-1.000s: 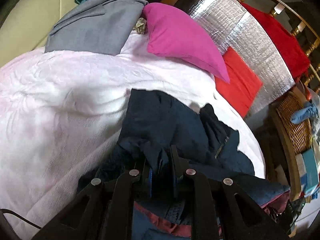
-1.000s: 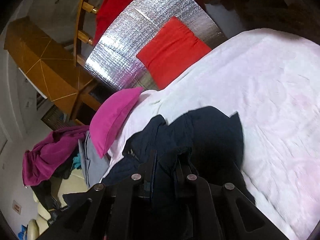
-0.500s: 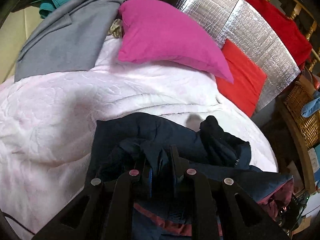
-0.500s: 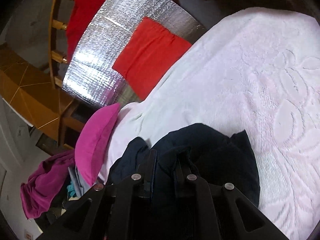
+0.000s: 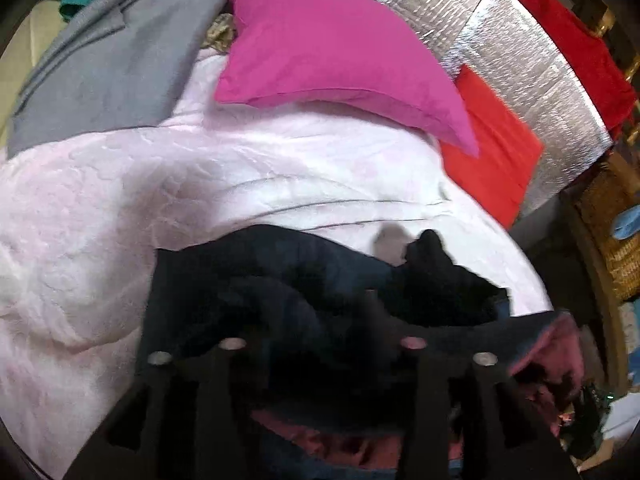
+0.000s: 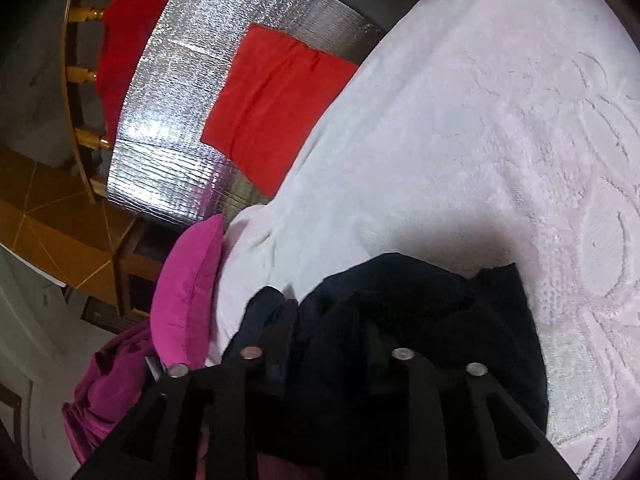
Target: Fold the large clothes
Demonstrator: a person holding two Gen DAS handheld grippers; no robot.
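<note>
A dark navy garment with a maroon lining lies bunched on the pale pink bedspread. My left gripper hovers just over its near edge. The jaws are opening, and loose folds of the cloth lie between them with no pad pressing on it. In the right wrist view the same navy garment is heaped on the bedspread. My right gripper stands over it with its jaws opening too. Dark cloth sits between its fingers but is not pinched.
A magenta pillow and a grey garment lie at the head of the bed. A red cushion leans on a silver foil panel. A wicker basket stands at the right. A magenta cloth hangs off the bed's side.
Both grippers were shut on folds of the navy garment; their jaws have now parted and let it go. Both hands moved forward and down, carrying the garment nearer the pillow.
</note>
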